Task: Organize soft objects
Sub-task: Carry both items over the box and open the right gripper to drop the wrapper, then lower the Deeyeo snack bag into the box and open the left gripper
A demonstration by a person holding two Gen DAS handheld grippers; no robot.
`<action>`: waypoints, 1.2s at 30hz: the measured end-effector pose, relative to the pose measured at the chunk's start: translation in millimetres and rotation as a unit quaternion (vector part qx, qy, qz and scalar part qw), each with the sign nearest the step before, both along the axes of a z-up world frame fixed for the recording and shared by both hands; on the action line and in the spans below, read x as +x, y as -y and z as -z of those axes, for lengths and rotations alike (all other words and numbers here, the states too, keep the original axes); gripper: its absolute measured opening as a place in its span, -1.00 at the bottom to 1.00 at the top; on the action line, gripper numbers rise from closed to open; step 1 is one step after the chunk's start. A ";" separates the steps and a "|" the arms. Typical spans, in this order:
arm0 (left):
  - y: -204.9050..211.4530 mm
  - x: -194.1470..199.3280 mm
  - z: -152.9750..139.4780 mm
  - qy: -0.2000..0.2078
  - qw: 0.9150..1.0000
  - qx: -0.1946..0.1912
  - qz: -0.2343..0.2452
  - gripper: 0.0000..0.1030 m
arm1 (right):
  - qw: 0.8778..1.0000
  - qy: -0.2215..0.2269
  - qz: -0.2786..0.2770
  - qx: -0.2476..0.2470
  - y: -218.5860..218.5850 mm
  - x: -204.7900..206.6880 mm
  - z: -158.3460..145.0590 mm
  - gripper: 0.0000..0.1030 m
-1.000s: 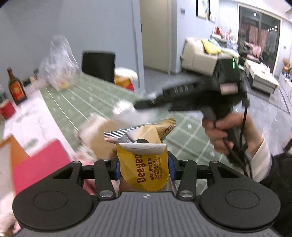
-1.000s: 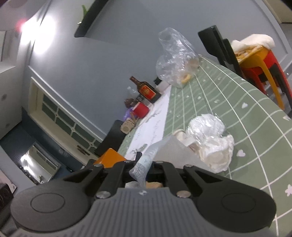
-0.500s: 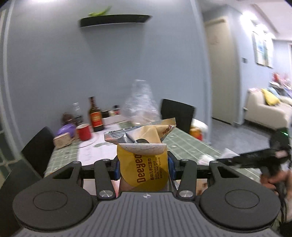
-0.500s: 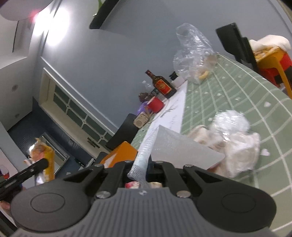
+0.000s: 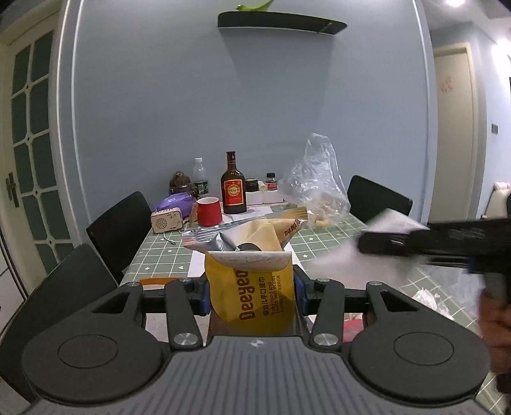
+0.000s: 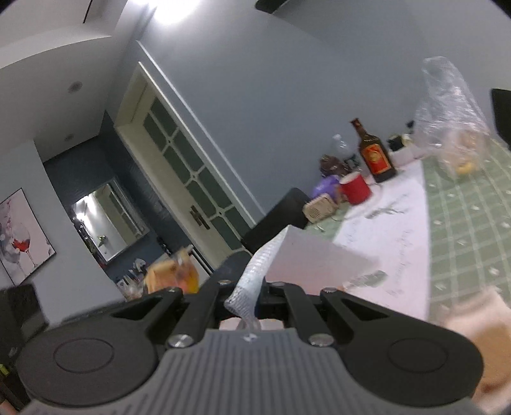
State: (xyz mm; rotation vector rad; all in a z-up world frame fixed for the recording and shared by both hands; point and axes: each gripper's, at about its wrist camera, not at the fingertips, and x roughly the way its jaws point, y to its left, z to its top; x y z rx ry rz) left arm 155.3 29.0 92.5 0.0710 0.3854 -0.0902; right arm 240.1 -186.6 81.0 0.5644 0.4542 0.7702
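My left gripper (image 5: pixel 250 295) is clamped on a yellow wet-wipes pack (image 5: pixel 252 293) standing upright btwn its fingers above the green table (image 5: pixel 166 255), w/ my right gripper (image 6: pixel 247 311) pinching a white mesh-edged pouch (image 6: pixel 306 258) that sticks up & fwd from the fingertips.

I'm in a home dining rm. Dining table (image 5: pixel 166 252) w/ green checked cloth, black chairs (image 5: pixel 118 223) round it. On it: liquor bottle (image 5: pixel 233 188), red mug (image 5: pixel 209 211), water bottle (image 5: pixel 199 175), clear plastic bag (image 5: pixel 316 178). Glass-paned door (image 5: pixel 32 153), wall shelf (image 5: pixel 281 24) on blue-grey wall, wine-glass picture (image 6: pixel 22 236), sofa edge (image 5: pixel 498 198) thru the doorway.
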 end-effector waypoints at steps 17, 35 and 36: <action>-4.0 13.2 3.0 -0.002 0.999 0.008 -0.043 0.03 | 0.992 -0.089 -0.032 -0.089 -95.8 58.9 50.9 -1.00; -12.6 33.4 11.7 0.008 0.984 0.027 -0.178 0.03 | 0.973 -0.074 -0.085 -0.200 -131.6 50.7 60.3 0.24; -14.7 33.7 11.6 0.012 0.982 0.027 -0.186 0.03 | 0.974 -0.070 -0.084 -0.200 -129.5 48.9 57.5 0.35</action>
